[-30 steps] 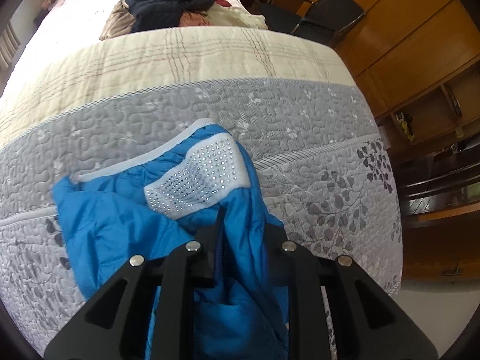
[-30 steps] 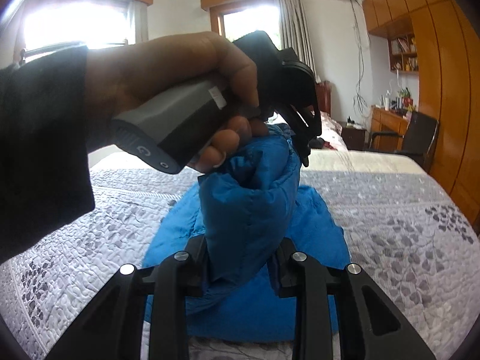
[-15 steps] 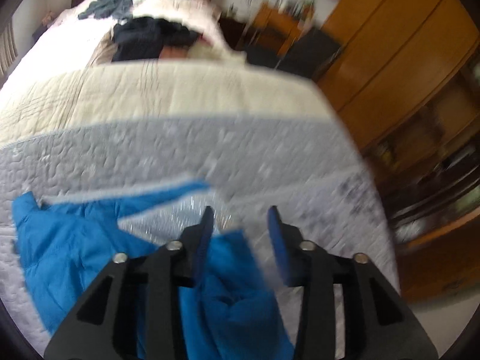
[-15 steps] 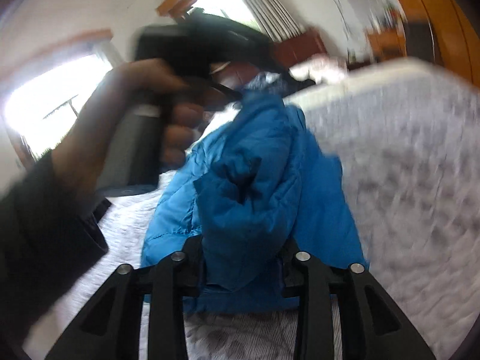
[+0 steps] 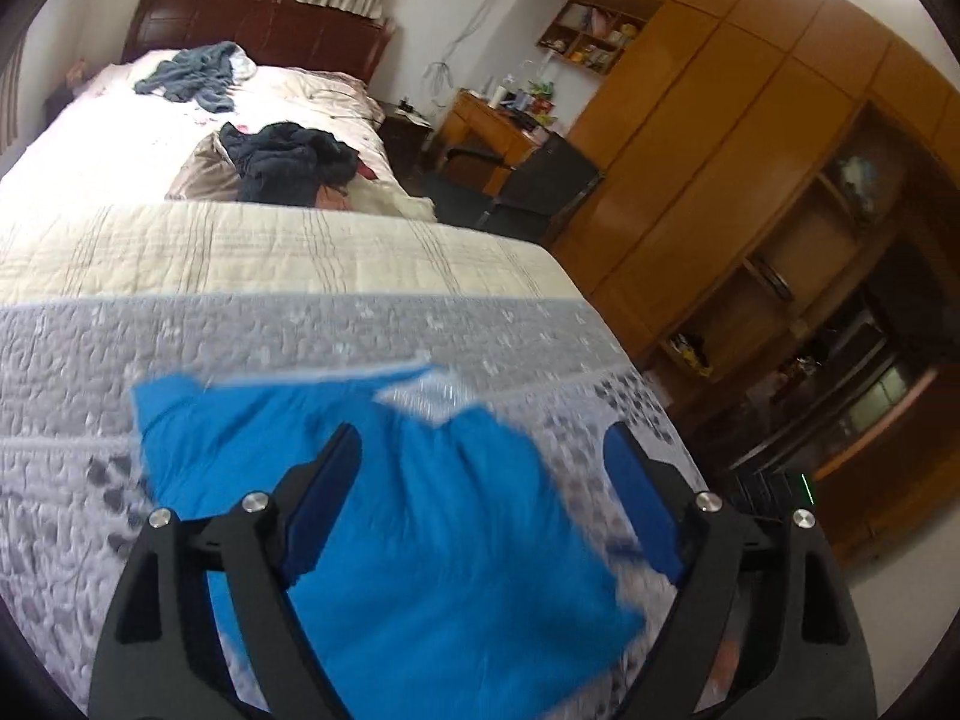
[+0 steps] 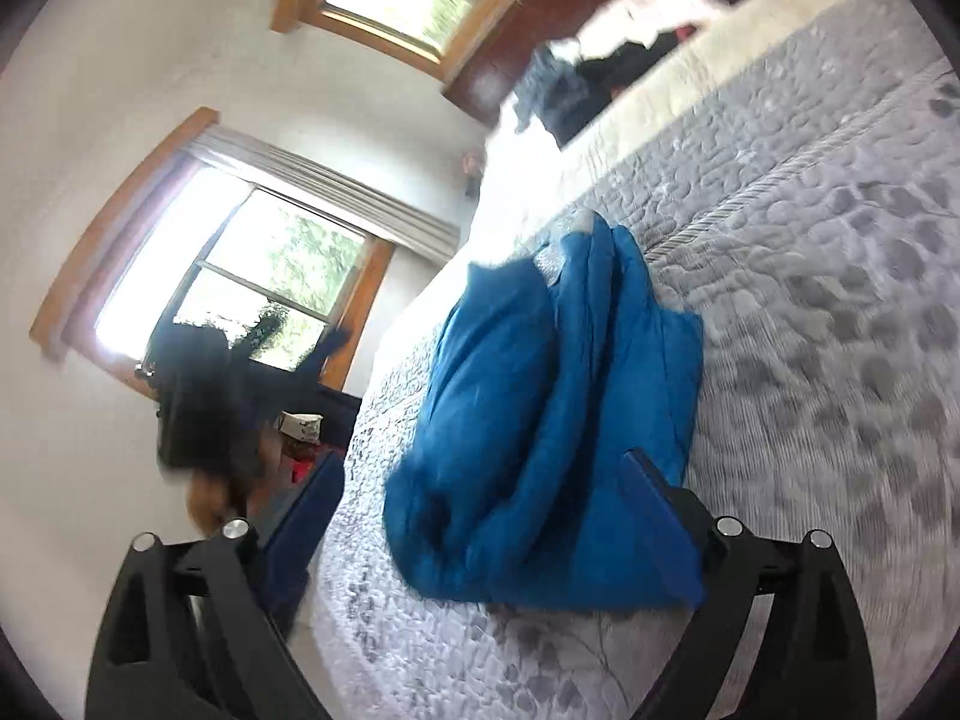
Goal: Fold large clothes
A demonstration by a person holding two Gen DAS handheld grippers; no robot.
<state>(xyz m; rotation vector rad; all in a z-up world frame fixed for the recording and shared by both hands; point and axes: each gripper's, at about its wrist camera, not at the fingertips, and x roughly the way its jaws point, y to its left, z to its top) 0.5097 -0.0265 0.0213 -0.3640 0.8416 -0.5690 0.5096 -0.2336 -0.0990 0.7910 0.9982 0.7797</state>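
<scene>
Now both grippers, left [image 5: 480, 489] and right [image 6: 483, 495], have jaws released; the blue jacket [image 5: 384, 504] lies bunched on the bed [image 5: 300, 336]. Regrasp matching corners, then fold evenly

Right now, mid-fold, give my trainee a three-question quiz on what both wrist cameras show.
1. True or false: the left gripper is clamped on the blue jacket.
2. What does the jacket lie on? A) the wooden desk B) the grey quilted bedspread C) the floor
3. Fill in: the right gripper is ____ and holds nothing.

Key
1. False: both fingers stand wide apart, with the jacket lying loose below them.
2. B: it lies bunched near the foot of the bed, well short of the pile of dark clothes farther up.
3. Open.
</scene>
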